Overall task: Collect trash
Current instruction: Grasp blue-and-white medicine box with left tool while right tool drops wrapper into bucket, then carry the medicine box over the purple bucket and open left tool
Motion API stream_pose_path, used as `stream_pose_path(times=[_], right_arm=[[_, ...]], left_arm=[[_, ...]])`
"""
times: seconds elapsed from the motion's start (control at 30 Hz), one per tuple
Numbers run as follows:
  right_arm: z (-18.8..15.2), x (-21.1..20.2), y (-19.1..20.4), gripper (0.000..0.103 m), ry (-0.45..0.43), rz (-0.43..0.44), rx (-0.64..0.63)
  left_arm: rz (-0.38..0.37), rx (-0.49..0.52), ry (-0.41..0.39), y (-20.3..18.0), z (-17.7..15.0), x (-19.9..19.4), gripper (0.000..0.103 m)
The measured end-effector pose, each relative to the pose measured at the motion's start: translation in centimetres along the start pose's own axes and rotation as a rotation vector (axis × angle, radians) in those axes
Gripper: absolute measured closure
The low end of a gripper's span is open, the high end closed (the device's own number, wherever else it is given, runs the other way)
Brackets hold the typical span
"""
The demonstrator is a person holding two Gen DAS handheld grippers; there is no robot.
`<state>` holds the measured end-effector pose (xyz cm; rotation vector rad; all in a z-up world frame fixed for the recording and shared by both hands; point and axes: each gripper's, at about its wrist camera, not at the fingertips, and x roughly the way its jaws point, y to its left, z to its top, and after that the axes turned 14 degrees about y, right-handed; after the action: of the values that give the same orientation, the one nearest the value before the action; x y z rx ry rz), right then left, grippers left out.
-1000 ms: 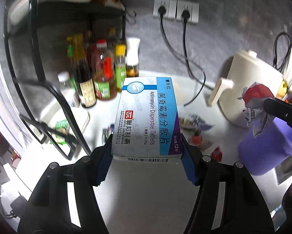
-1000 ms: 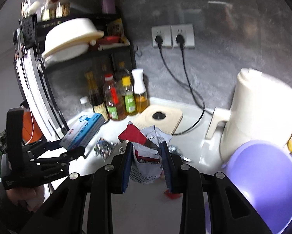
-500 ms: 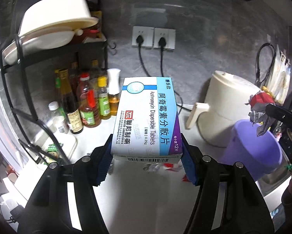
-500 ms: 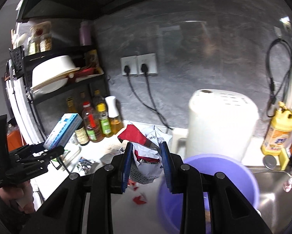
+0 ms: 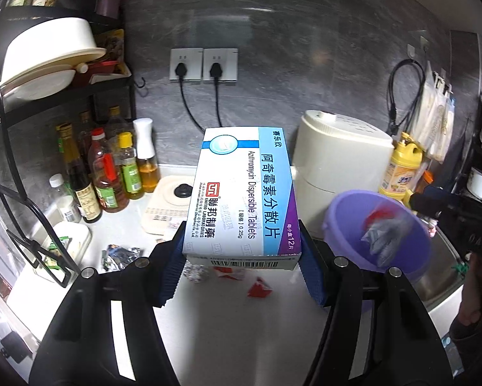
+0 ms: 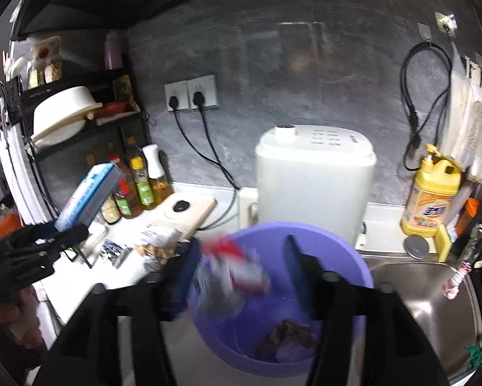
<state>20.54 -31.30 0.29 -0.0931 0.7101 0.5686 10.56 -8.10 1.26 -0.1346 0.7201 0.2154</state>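
My left gripper (image 5: 241, 257) is shut on a blue and white medicine box (image 5: 241, 193) and holds it above the white counter (image 5: 241, 328). My right gripper (image 6: 241, 267) is open over the purple bucket (image 6: 353, 267). A crumpled red and white wrapper (image 6: 234, 268) is blurred between its jaws, falling free into the bucket. The left wrist view shows the same wrapper (image 5: 382, 231) inside the bucket (image 5: 340, 225). Brown trash (image 6: 289, 341) lies at the bucket's bottom. Foil wrappers (image 5: 120, 254) and red scraps (image 5: 258, 289) lie on the counter.
A white appliance (image 6: 314, 177) stands behind the bucket. Sauce bottles (image 5: 112, 173) and a black rack (image 5: 48, 128) are on the left. A steel sink (image 6: 433, 305) and yellow detergent bottle (image 6: 432, 193) are on the right. A cream board (image 5: 168, 202) lies by the bottles.
My right gripper moved right over the bucket and opened, letting go of the crumpled wrapper, which now drops into the bucket. My left gripper rose with the box still held.
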Motion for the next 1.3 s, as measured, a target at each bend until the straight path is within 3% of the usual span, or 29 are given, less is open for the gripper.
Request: stream_pose_path(times=[0.2,0.5,0.73,0.77,0.8,0.83,0.87,1.3], right_arm=[[-1.5,-1.8,-2.2,0.03,-0.009,-0.016,0.024],[-4.5,-5.2,-7.0,0.029,-0.026,-0.06,0.102],[-5.8,-6.4,-9.5,0.029,-0.038,-0.061,0.138],[-5.8,-6.4,-9.7,0.029,-0.033,-0.062,0.135],[-5.8,-6.4,-9.9,0.029,-0.029,-0.066,0.13],[-5.7,-6.5,-9.9,0.029,-0.029,-0.068,0.124],[-5.6,-6.6,-9.9,0.029,-0.03,-0.067,0.12],[-3.4,-3.0,-5.0,0.025,0.0,0.043,0.038]], left_arm=[[-0.031,0.005,0.006,-3.0,-1.1,-0.3,0.04],[-0.109,0.085,0.025,-9.1,-1.5,0.7,0.04],[-0.17,0.2,0.069,-13.9,0.4,3.7,0.039],[-0.175,0.206,0.075,-14.2,0.6,4.0,0.038],[-0.167,0.203,0.071,-14.5,0.6,4.0,0.027],[-0.155,0.197,0.054,-14.4,0.6,3.7,0.017],[-0.149,0.192,0.038,-14.2,0.6,3.4,0.015],[-0.01,0.014,0.06,-4.5,-0.1,2.7,0.007]])
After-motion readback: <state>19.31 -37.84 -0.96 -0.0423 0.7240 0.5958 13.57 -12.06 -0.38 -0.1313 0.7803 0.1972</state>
